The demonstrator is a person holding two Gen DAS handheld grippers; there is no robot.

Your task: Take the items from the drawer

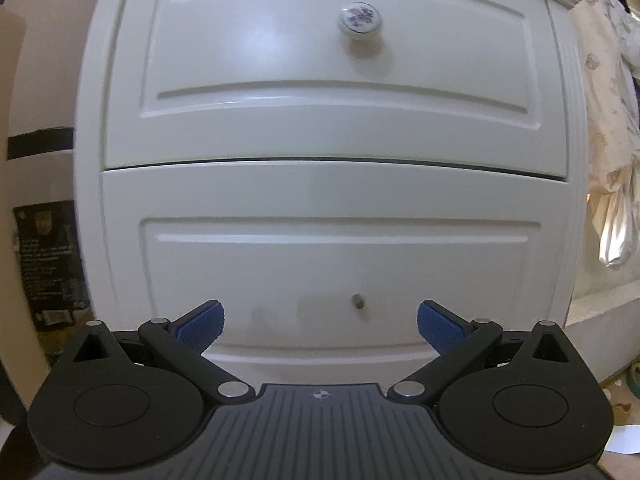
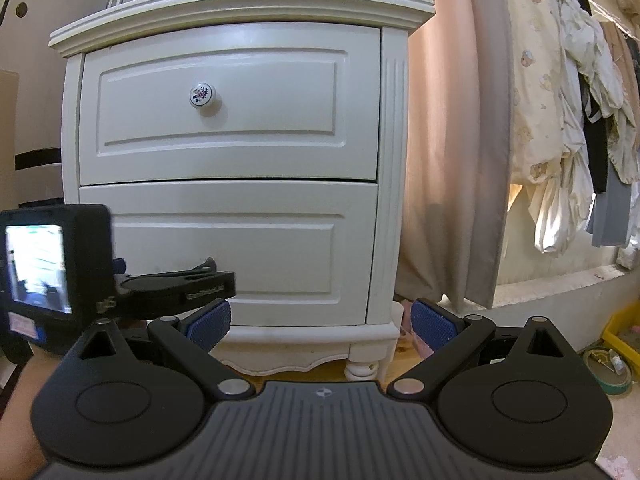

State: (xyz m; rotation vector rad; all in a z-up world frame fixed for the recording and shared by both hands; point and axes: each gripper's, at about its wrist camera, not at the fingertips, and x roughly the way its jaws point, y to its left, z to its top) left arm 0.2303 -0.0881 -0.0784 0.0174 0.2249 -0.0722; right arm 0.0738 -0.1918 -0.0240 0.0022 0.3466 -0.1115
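A white two-drawer nightstand (image 1: 320, 184) fills the left wrist view and stands at left centre in the right wrist view (image 2: 228, 168). Both drawers are shut. The top drawer has a round floral knob (image 1: 359, 19), also seen from the right (image 2: 202, 95). The bottom drawer has only a small bare screw stub (image 1: 357, 301) in place of a knob. My left gripper (image 1: 320, 326) is open and empty, close in front of the bottom drawer; its body shows in the right wrist view (image 2: 160, 286). My right gripper (image 2: 320, 326) is open and empty, farther back, facing the nightstand's lower right corner.
Peach curtains (image 2: 448, 140) hang behind and right of the nightstand. Clothes (image 2: 568, 120) hang at the right above a low ledge (image 2: 560, 292). A yellow bin (image 2: 624, 332) and tape rolls (image 2: 604, 368) lie on the floor at right. Cardboard boxes (image 1: 44, 264) stand left of the nightstand.
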